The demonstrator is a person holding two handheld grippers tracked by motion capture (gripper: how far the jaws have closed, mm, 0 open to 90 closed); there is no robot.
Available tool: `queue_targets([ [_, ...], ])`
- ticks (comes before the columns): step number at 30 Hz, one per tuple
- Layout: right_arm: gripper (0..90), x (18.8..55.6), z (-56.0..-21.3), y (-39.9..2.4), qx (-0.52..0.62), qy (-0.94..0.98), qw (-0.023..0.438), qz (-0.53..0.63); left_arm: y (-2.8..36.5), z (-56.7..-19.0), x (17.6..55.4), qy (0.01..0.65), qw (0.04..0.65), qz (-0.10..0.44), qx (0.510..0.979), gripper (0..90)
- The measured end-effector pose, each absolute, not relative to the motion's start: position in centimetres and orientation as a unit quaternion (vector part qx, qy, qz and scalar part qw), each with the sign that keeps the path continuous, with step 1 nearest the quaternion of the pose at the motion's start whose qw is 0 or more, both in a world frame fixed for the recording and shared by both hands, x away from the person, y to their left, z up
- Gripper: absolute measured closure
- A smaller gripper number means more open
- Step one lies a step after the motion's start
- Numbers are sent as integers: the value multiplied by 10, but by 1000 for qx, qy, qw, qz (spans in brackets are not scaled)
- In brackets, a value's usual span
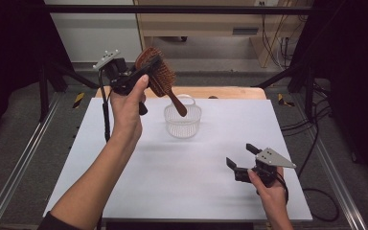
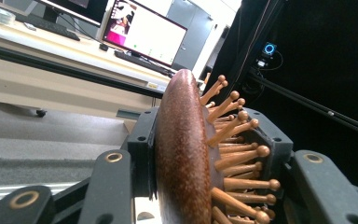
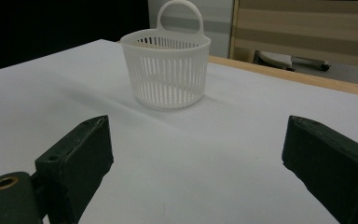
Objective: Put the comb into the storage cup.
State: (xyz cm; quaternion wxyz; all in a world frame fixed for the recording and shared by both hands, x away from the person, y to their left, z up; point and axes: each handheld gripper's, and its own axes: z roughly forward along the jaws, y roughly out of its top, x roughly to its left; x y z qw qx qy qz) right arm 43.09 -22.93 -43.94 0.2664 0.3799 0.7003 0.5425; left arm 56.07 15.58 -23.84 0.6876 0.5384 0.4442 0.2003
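A brown wooden hairbrush (image 1: 159, 76) with wooden pins hangs in the air above the table's far side, its handle tip pointing down over a white slatted basket (image 1: 182, 118). My left gripper (image 1: 146, 71) is shut on the brush head; in the left gripper view the jaws press the brush (image 2: 186, 154) from its back and its pin side. The basket (image 3: 168, 70) stands upright with nothing inside, a loop handle at its rear. Near the front right my right gripper (image 1: 240, 155) rests low over the table, jaws wide apart with nothing between them, facing the basket.
A white table top (image 1: 182, 182) covers the work area, with a wooden strip (image 1: 230, 92) along its far edge. Black frame posts stand at both far corners. A desk with monitors (image 2: 140, 32) lies beyond the table.
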Motion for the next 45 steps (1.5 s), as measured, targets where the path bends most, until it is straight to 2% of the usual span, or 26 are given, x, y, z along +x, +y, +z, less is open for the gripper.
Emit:
queue_targets([
  [11,89,431,-438,-230,379,698,269,545,150,-254,583,444,689,207,534,516],
  [14,89,431,-436,-232,379,697,268,547,146,-257,585,448,694,194,530,516],
  [45,93,431,-435,-231,375,696,268,550,112,-300,607,445,660,211,568,516],
])
